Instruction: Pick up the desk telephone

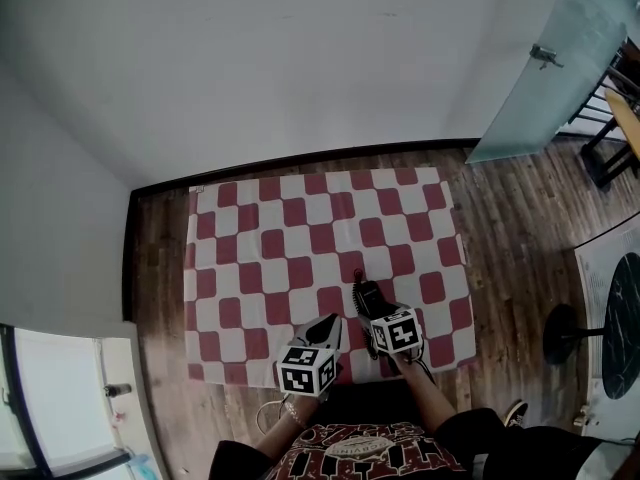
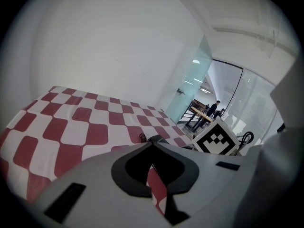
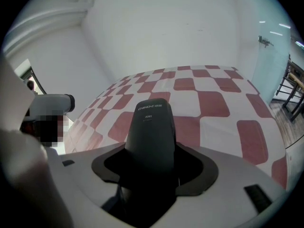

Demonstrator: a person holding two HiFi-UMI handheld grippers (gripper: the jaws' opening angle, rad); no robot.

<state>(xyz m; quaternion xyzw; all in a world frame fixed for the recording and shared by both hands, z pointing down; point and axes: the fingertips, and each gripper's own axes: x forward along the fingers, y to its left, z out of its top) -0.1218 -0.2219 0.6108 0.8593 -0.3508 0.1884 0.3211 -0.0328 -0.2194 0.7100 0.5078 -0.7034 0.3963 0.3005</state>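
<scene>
status: grasp made, lift not confirmed.

- surface: table under a red-and-white checked cloth [image 1: 300,218]. both claws are at its near edge, right of centre.
- right claw [image 1: 372,318]: clamped on the slim black plastic desk telephone [image 3: 153,127]. the right gripper view shows the dark body filling the gap between the two jaws, with its printed end sticking out forward past the tips.
- telephone position: in the head view its free end [image 1: 366,296] points toward the far edge, over the cloth just inside the near edge. cannot tell whether the underside rests on the cloth or hangs just clear of it; no view shows a gap.
- left claw [image 1: 330,328]: jaws together at the tips, nothing between them. only checked cloth shows through the slit behind the tips in the left gripper view [image 2: 152,146]. it sits just beside the right claw, on its left, and does not touch the telephone.

judgement:
- done: approach and closing on the telephone.
- left: raising it plainly off the surface.
- the hold is well down the body, so the long free end may tip when it is lifted.
</scene>
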